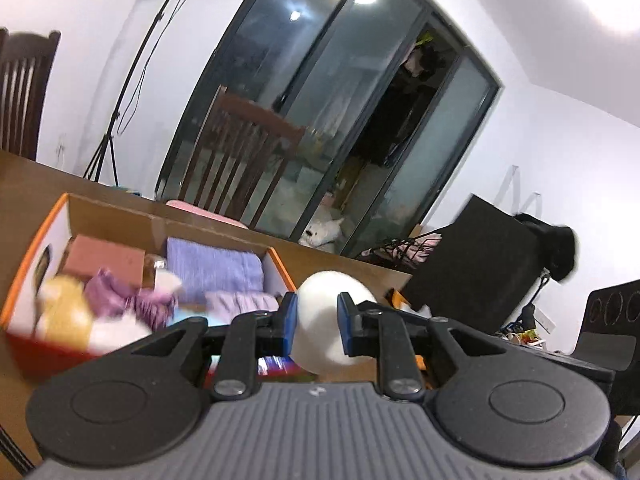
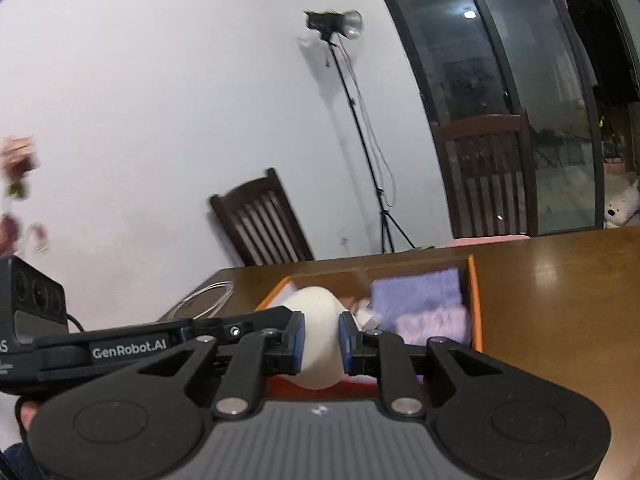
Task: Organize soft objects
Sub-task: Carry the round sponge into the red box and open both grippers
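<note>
Our left gripper (image 1: 317, 322) pinches a white, rounded soft object (image 1: 328, 320) between its 2 blue pads, and our right gripper (image 2: 322, 340) does the same from the other side, so both pairs of jaws sit narrow and pressed into the same white soft object (image 2: 316, 344). In the right wrist view the left gripper's black body (image 2: 160, 344) reaches in beside ours, which supports that reading. The object bulges above and below the pads, so we judge it light, squashy and unlikely to slip or break; a hold across its middle, as now, looks sound, though a loose pinch could let it roll out. It hangs in the air just in front of and above the near edge of the orange-rimmed cardboard box (image 1: 24, 280) on the brown table (image 2: 560, 300).

Inside the box we see a folded purple towel (image 1: 216, 268) at the back, a paler lilac cloth (image 1: 244, 304) in front of it, a crumpled purple fabric (image 1: 128, 300), a yellowish plush (image 1: 66, 312) at the near left corner and a brown block (image 1: 104, 260) behind it. Blur hides the smaller items.
</note>
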